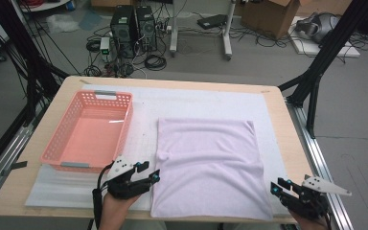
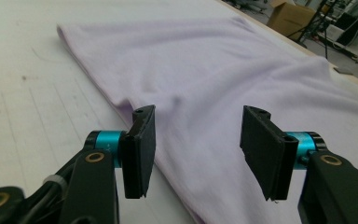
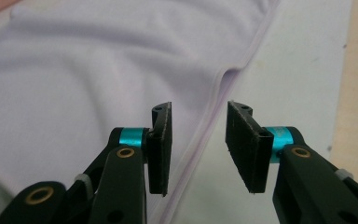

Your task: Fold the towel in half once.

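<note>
My left gripper (image 2: pixel 196 154) has its jaws spread with nothing between them, over the near left edge of the towel (image 1: pixel 208 165). My right gripper (image 3: pixel 198 149) is likewise parted and empty, straddling the towel's right hem. I judge both hang at the near corners so each could pinch one. The towel lies flat on the white mat (image 1: pixel 191 98). A pink basket (image 1: pixel 57 143) sits empty to its left, apart from it; nothing blocks me.

Left claw (image 1: pixel 148 175) parted, right claw (image 1: pixel 279 186) parted
</note>
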A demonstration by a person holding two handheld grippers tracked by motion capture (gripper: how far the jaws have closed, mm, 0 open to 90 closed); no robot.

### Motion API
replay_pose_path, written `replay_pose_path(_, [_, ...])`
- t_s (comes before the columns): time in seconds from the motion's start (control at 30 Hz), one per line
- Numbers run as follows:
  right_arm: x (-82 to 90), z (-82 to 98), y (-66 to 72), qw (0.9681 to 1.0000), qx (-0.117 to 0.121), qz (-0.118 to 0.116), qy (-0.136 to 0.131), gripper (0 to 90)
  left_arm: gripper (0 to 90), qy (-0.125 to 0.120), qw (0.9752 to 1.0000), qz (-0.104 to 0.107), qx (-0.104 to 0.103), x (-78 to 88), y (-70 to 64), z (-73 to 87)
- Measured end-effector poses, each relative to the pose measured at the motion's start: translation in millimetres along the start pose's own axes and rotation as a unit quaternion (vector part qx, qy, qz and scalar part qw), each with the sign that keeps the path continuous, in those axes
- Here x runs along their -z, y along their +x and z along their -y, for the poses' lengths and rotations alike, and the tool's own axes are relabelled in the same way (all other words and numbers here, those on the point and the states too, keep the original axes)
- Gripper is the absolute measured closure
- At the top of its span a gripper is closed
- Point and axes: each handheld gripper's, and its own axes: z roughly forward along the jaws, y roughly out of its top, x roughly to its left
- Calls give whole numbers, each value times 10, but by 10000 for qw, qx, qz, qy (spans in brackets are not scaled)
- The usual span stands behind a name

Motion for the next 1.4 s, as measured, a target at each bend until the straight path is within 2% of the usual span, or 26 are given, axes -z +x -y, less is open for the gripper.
replay_pose_path(0.17, [-149, -187, -150, 9998, -112, 47, -188, 626, 457, 89, 9999, -78, 34, -207, 129, -187])
replay_pose_path(0.23, [-235, -261, -204, 9997, -117, 61, -196, 631, 458, 173, 9998, -22, 60, -327, 189, -255])
replay_pose_path(0.3, [-308, -308, -229, 9999, -99, 40, -125, 636, 450, 189, 9998, -6, 16, -435, 236, -298])
replay_pose_path(0.37, [-392, -363, -252, 10000, -24, 46, -70, 640, 440, 160, 9998, -79, -58, -517, 272, -314])
replay_pose_path(0.47, [-527, -452, -289, 10000, 29, 30, -21, 643, 434, 337, 9993, -144, -90, -674, 350, -360])
replay_pose_path(0.57, [-677, -537, -328, 9999, 80, 27, 91, 644, 424, 451, 9988, -188, -14, -800, 429, -384])
replay_pose_path(0.67, [-859, -617, -387, 9997, -64, -81, 210, 632, 425, 499, 9982, -305, 95, -932, 533, -371])
replay_pose_path(0.7, [-935, -654, -404, 9994, -73, -58, 341, 626, 428, 575, 9977, -332, 133, -960, 556, -367])
replay_pose_path(0.83, [-1110, -746, -434, 9986, 86, 47, 521, 635, 447, 892, 9940, -541, 339, -1081, 629, -366])
replay_pose_path(0.87, [-1155, -768, -435, 9982, 118, 77, 587, 637, 451, 971, 9931, -571, 330, -1107, 640, -361])
replay_pose_path(0.97, [-1297, -803, -451, 9965, 260, 161, 773, 657, 515, 1037, 9918, -703, 236, -1179, 632, -344])
replay_pose_path(1.07, [-1394, -794, -450, 9949, 319, 226, 926, 674, 663, 1028, 9901, -951, 58, -1193, 622, -342])
replay_pose_path(1.13, [-1460, -778, -446, 9931, 362, 272, 1081, 721, 752, 1009, 9894, -1046, 15, -1196, 624, -340])
replay_pose_path(1.2, [-1483, -782, -431, 9927, 457, 369, 1052, 812, 823, 986, 9884, -1128, -238, -1194, 609, -347])
replay_pose_path(1.23, [-1490, -783, -425, 9925, 488, 366, 1061, 861, 850, 978, 9882, -1151, -253, -1199, 603, -350])
replay_pose_path(1.3, [-1499, -794, -419, 9917, 571, 395, 1078, 881, 864, 792, 9883, -1276, -282, -1197, 601, -367])
replay_pose_path(1.37, [-1500, -814, -416, 9919, 525, 480, 1049, 885, 867, 668, 9883, -1362, -163, -1198, 609, -407])
replay_pose_path(1.4, [-1494, -822, -426, 9927, 545, 535, 938, 886, 868, 530, 9886, -1405, -134, -1199, 611, -442])
